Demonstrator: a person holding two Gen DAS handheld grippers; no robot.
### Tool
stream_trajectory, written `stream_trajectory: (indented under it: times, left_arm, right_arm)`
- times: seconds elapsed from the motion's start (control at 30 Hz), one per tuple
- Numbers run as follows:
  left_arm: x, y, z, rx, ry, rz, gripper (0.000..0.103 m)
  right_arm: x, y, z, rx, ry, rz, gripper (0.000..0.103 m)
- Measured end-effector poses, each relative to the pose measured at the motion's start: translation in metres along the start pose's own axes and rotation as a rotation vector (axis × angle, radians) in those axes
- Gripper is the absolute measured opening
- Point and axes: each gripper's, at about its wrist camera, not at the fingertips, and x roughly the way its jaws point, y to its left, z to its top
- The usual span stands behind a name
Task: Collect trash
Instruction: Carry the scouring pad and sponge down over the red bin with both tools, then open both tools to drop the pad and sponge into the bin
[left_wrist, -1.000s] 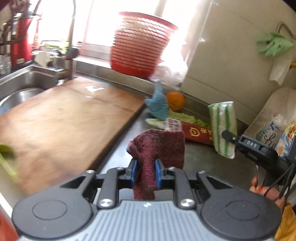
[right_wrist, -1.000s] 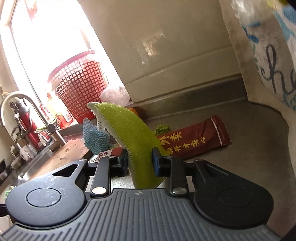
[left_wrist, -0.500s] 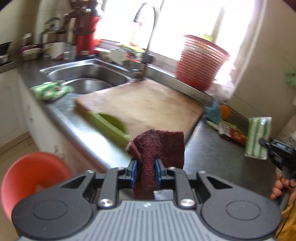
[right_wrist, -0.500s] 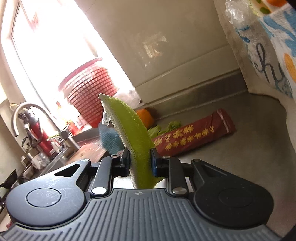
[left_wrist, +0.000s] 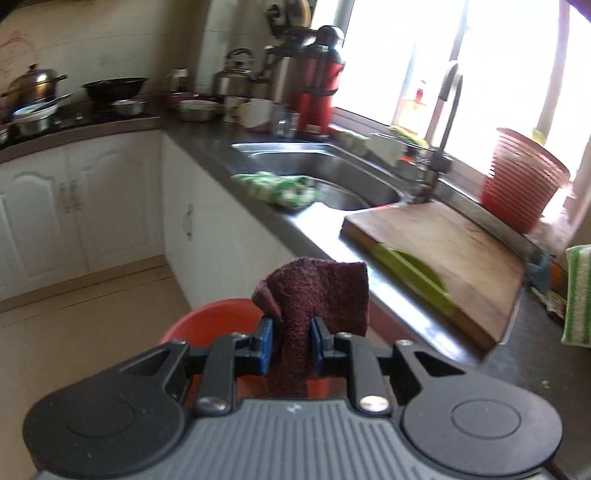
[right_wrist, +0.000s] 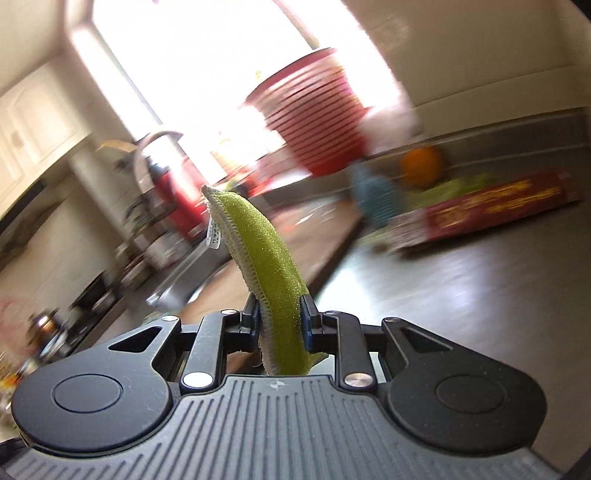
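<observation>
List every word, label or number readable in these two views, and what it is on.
None can be read.
Red packet on the counter: yellow characters, too blurred.
White tag on the green sponge cloth: print too small.
Small mark on each gripper body: a logo, no text.

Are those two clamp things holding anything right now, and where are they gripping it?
Yes. The left gripper pinches a maroon cloth near its lower end; the right gripper clamps a green sponge near its lower end.
</observation>
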Motion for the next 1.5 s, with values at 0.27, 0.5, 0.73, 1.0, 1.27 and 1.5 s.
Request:
stream_trajectory:
  times: [0.27,0.5,0.73,1.0,1.27,1.5]
  left_arm:
    - [0.020,0.042,-0.009,-0.028,-0.008,0.078,0.021]
    - [0.047,0.060,-0.023,-0.055,0.042,0.095,0.022]
    - [0.076,0.067,-0.037,-0.065,0.113,0.090,0.023]
    - [0.104,0.069,-0.051,-0.044,0.195,0.105,0.028]
    - [0.113,0.072,-0.052,-0.024,0.248,0.117,0.047]
    - [0.101,0.079,-0.037,-0.034,0.211,0.129,0.063]
  right_arm:
    - [0.065,0.092,-0.026,-0.070,0.241,0.203,0.026]
    - [0.146,0.148,-0.057,-0.131,0.448,0.275,0.027]
    - [0.207,0.161,-0.088,-0.158,0.587,0.230,0.027]
    - [0.254,0.174,-0.120,-0.243,0.677,0.157,0.035]
    - [0.259,0.172,-0.131,-0.257,0.689,0.142,0.056]
    - [0.238,0.180,-0.120,-0.271,0.608,0.185,0.066]
